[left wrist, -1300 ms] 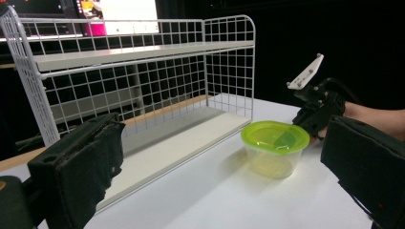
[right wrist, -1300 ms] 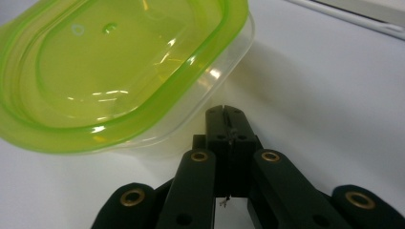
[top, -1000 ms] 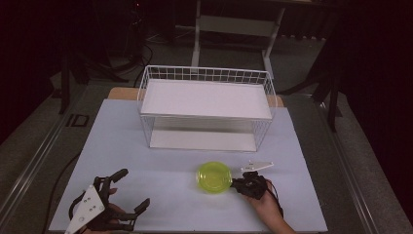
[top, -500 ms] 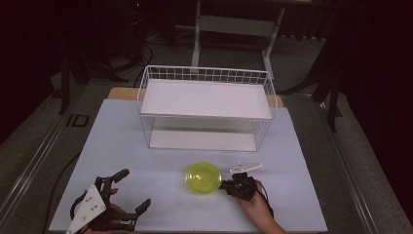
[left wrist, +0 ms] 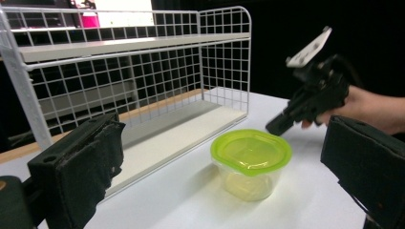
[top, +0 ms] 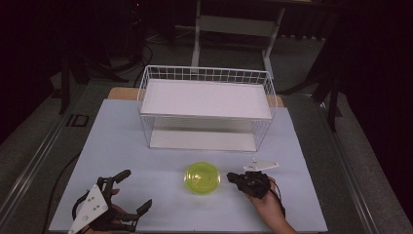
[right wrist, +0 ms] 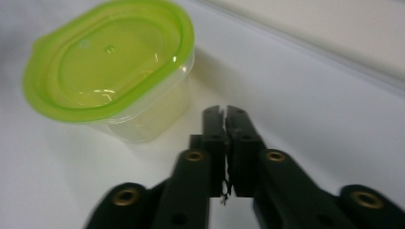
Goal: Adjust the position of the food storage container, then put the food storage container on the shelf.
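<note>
A small clear container with a lime-green lid pressed on sits in the lower middle of the high view, on the white surface, in front of the white wire rack. Through its clear wall nothing can be made out inside; whether it holds anything cannot be told. The rack's two white shelves look bare.

The right tool lies just right of the container in the high view, held by a hand that enters from the bottom edge. In the right gripper view its two black jaws are clenched together, pads meeting with nothing between them, their tips just short of the container's wall and apart from it.

The left tool is at the lower left of the high view, well apart from the container. In the left gripper view its jaws stand released, wide apart at the frame's lower corners, holding nothing, with the container between them farther off.
</note>
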{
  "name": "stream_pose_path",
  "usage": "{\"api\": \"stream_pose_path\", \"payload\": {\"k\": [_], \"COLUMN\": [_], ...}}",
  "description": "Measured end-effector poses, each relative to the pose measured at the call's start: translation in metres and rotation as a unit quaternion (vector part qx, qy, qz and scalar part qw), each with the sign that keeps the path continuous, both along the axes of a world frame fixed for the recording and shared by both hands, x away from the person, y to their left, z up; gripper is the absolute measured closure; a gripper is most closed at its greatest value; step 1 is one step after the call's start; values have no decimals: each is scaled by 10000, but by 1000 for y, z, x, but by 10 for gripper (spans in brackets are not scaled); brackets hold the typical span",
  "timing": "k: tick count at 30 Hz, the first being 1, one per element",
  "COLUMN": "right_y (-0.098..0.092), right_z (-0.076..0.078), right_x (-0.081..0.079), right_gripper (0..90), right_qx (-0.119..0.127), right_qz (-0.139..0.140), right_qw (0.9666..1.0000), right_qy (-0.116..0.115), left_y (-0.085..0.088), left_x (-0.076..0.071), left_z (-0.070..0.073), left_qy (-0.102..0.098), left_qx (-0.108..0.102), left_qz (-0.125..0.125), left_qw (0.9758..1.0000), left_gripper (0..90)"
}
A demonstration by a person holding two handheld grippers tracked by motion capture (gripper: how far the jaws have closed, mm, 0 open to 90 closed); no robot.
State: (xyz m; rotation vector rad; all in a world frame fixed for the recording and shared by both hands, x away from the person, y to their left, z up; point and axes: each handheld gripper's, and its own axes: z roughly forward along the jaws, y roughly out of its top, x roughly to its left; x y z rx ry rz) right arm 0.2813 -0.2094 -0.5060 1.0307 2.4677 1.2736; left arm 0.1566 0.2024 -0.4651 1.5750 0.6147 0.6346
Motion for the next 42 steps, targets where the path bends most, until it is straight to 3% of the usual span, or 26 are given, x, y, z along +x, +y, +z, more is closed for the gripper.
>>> {"api": "stream_pose_path", "payload": {"k": [3,7,10,11,13,14,15,18,22,23,25,26,27,33,35,38,40,42], "right_y": [-7,-15,-20,-21,-21,-21,-19,-16,-13,-12,-8,-8,-8,-6,-4,-1,1,5], "right_z": [15,29,35,36,37,37,37,38,45,48,54,56,58,68,70,71,73,73], "right_x": [-8,-17,-22,-24,-27,-28,-32,-37,-45,-47,-49,-49,-49,-45,-42,-37,-34,-31], "right_gripper": [684,428,303,218,200,166,104,120,146,144,146,146,147,155,154,147,136,135], "right_qx": [30,292,435,429,463,527,371,356,320,265,231,302,389,397,389,625,763,791], "right_qz": [-7,-117,-205,-134,-82,-5,33,-99,-127,-122,-28,3,18,-178,-189,-77,-28,55], "right_qw": [9997,9977,9960,9965,9975,9973,9975,9959,9939,9927,9899,9902,9900,9866,9852,9860,9844,9862], "right_qy": [-260,-607,-759,-702,-528,-518,-605,-827,-1050,-1167,-1399,-1363,-1358,-1574,-1659,-1547,-1583,-1451], "left_y": [-2,-6,-10,-11,-13,-14,-15,-17,-22,-26,-31,-34,-36,-44,-47,-54,-55,-58], "left_x": [1,2,2,2,3,4,5,7,12,17,20,22,25,40,44,52,58,63], "left_z": [0,0,-1,-1,-2,-2,-1,1,6,9,12,14,16,24,26,28,27,26], "left_qy": [43,127,148,157,191,217,220,223,251,324,385,444,481,698,722,973,1165,1292], "left_qx": [0,-86,-42,-17,-9,-15,-15,-13,146,287,352,377,334,-10,-39,1,-105,-150], "left_qz": [-75,-191,-273,-295,-335,-369,-380,-467,-544,-687,-721,-724,-750,-802,-750,-398,-533,-598], "left_qw": [10000,9997,9995,9994,9993,9991,9990,9987,9981,9967,9960,9957,9955,9943,9946,9945,9917,9897], "left_gripper": [13,13,13,13,13,13,13,13,13,13,13,13,13,13,13,13,13,13]}}
